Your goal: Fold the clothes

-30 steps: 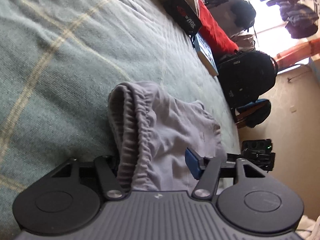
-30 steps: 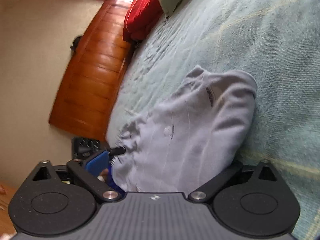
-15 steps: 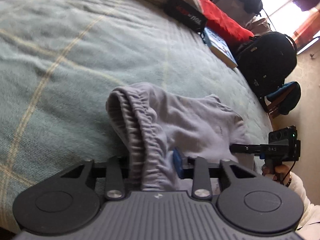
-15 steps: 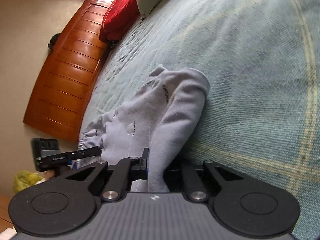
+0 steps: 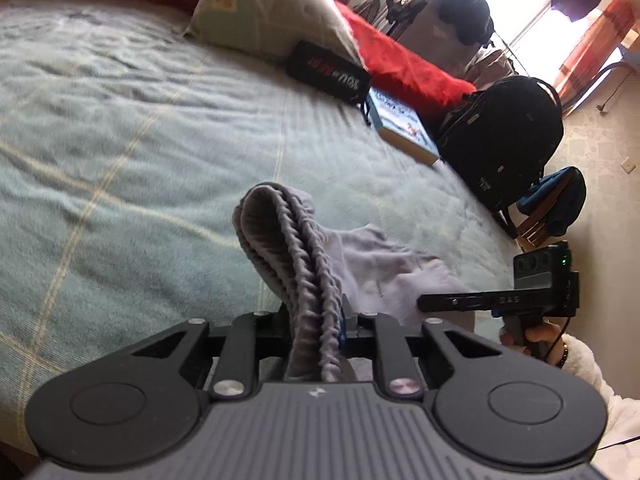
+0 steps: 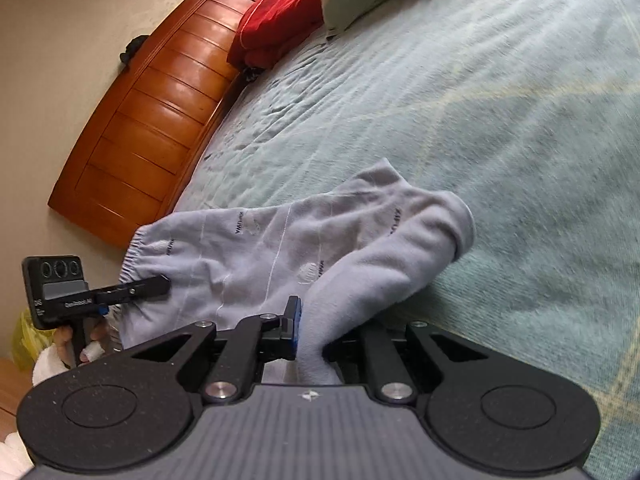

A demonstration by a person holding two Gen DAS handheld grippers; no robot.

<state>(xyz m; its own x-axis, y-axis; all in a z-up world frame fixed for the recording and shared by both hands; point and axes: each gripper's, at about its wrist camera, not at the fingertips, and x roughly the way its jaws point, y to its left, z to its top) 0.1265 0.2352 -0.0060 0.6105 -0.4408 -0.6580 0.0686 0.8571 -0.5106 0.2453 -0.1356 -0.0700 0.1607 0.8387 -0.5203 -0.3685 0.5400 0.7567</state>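
Pale lilac-grey shorts (image 5: 368,264) lie on a green blanket (image 5: 140,140) with cream stripes. In the left wrist view my left gripper (image 5: 316,332) has the gathered elastic waistband between its jaws, which are closing and press on the fabric, holding it up off the bed. My right gripper (image 6: 316,336) is shut on a leg end of the shorts (image 6: 280,248), which rises in a fold from the blanket. Each view shows the other gripper at the garment's far edge: the right gripper (image 5: 424,303) and the left gripper (image 6: 164,284).
A grey pillow (image 5: 272,12), a black pouch (image 5: 328,72), a book (image 5: 404,128) and red bedding (image 5: 400,68) sit at the bed's far edge. A black backpack (image 5: 500,136) stands beside it. A wooden headboard (image 6: 152,112) closes off the other side.
Both grippers went from open around the shorts to closed on them. The left one has risen and rolled, lifting the waistband; the right one has lifted the leg end slightly.
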